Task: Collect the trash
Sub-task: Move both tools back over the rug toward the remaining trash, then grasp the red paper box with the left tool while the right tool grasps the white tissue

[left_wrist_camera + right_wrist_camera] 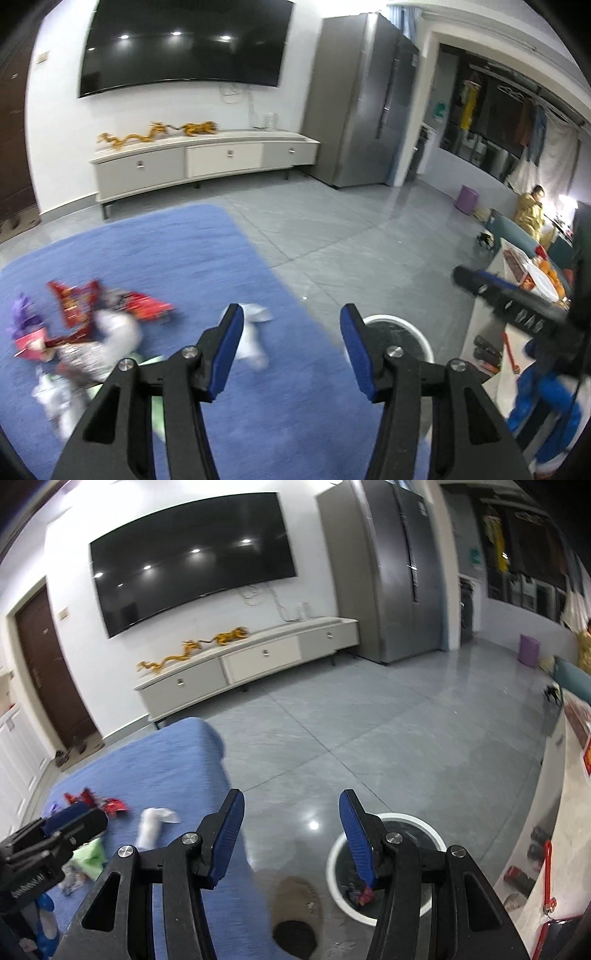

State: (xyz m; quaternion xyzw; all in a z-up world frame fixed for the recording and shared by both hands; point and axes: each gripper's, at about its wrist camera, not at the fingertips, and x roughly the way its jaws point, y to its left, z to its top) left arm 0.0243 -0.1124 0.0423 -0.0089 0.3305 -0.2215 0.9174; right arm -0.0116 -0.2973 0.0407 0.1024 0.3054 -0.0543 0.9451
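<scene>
Left wrist view: left tongs (291,332) stand about half open w/ nothing between the blue pads, hanging above the blue rug (192,251). Trash sits on the rug off to the left: red snack wrappers (110,306), a purple scrap (24,314), and a crumpled white tissue (251,332) just past the left pad. White-rimmed trash bin (400,338) is on the grey floor just off the rug's right edge, partly behind the right pad. Right tongs (476,282) show at the far right, blurred. Picture is smeared, so small bits near the pile can't be sorted out.

Right wrist view: right tongs (291,812) also roughly half open, empty, over the floor by the rug (147,768). Bin (391,860) lies right under them, some wrappers already inside. Tissue (153,825) and wrappers (110,805) remain on the rug; left tongs (77,821) at lower left.

My read: both empty, so next is another pickup. Tissue's nearest the bin, take it first. Come down steeply, pads straddling the wad, pinch its thick middle so it doesn't slip, lift clear of the rug, then release only once squarely over the bin rim.
</scene>
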